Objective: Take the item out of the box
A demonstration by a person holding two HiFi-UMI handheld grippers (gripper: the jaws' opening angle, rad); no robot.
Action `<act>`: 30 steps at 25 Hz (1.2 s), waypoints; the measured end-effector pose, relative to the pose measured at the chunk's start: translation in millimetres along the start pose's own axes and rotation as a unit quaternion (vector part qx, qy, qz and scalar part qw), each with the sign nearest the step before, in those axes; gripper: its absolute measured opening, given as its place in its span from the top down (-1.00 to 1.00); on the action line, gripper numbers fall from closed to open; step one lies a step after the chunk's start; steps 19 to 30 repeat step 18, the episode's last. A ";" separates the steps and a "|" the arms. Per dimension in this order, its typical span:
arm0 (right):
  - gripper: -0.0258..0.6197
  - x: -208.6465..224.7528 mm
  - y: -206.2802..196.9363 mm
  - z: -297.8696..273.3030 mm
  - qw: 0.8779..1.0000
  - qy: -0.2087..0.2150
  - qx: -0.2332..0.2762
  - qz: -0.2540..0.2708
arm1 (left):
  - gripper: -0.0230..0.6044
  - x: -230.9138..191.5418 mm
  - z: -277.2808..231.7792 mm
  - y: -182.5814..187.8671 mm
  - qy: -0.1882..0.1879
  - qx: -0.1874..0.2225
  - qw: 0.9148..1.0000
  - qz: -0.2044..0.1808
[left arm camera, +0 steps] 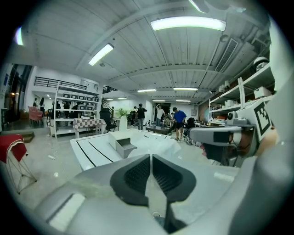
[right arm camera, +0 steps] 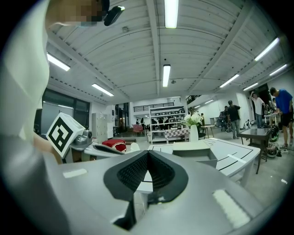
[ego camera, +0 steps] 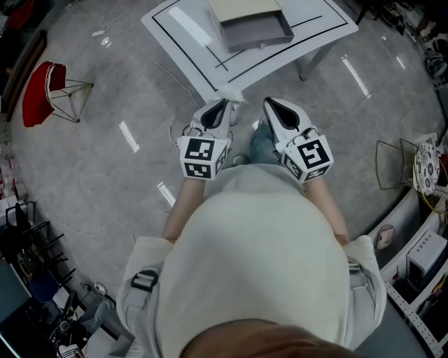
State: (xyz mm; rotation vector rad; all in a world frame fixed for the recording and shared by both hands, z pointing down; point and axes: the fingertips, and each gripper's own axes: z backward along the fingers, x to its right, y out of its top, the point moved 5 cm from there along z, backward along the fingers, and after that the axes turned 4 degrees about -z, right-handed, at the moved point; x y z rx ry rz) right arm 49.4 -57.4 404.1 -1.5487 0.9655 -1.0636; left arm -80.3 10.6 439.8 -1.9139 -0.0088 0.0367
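Note:
An open grey box [ego camera: 255, 31] stands on the white table [ego camera: 189, 28] ahead of me, with a flat beige item [ego camera: 245, 8] over its far part. Both grippers hang in the air close to my chest, short of the table's near corner. The left gripper [ego camera: 222, 105] is shut, its black pads meeting at the tips with nothing between them. The right gripper [ego camera: 269, 105] is shut and empty too. In the left gripper view the box [left arm camera: 124, 147] lies beyond the closed left gripper [left arm camera: 150, 156]. In the right gripper view the box [right arm camera: 195, 153] sits past the closed right gripper [right arm camera: 147, 153].
A red folding chair [ego camera: 42, 91] stands on the floor at the left, and a wire chair [ego camera: 392, 164] at the right. Cables trail across the grey floor. A white vase with a plant [right arm camera: 193, 131] stands on the table. Several people [left arm camera: 178, 121] are far off.

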 end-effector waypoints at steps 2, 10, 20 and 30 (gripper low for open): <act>0.95 1.7 0.6 -1.8 1.000 -0.003 0.000 0.001 | 0.87 -1.7 -2.0 1.1 -0.001 0.001 1.000 0.000; 0.95 8.2 1.7 -8.2 1.000 -0.009 -0.002 0.004 | 0.87 -6.7 -12.1 5.3 -0.008 0.003 1.000 -0.002; 0.95 12.7 4.1 -15.6 1.000 -0.007 -0.005 0.007 | 0.87 -11.8 -18.9 8.4 -0.010 0.003 1.000 -0.001; 0.95 12.7 4.1 -15.6 1.000 -0.007 -0.005 0.007 | 0.87 -11.8 -18.9 8.4 -0.010 0.003 1.000 -0.001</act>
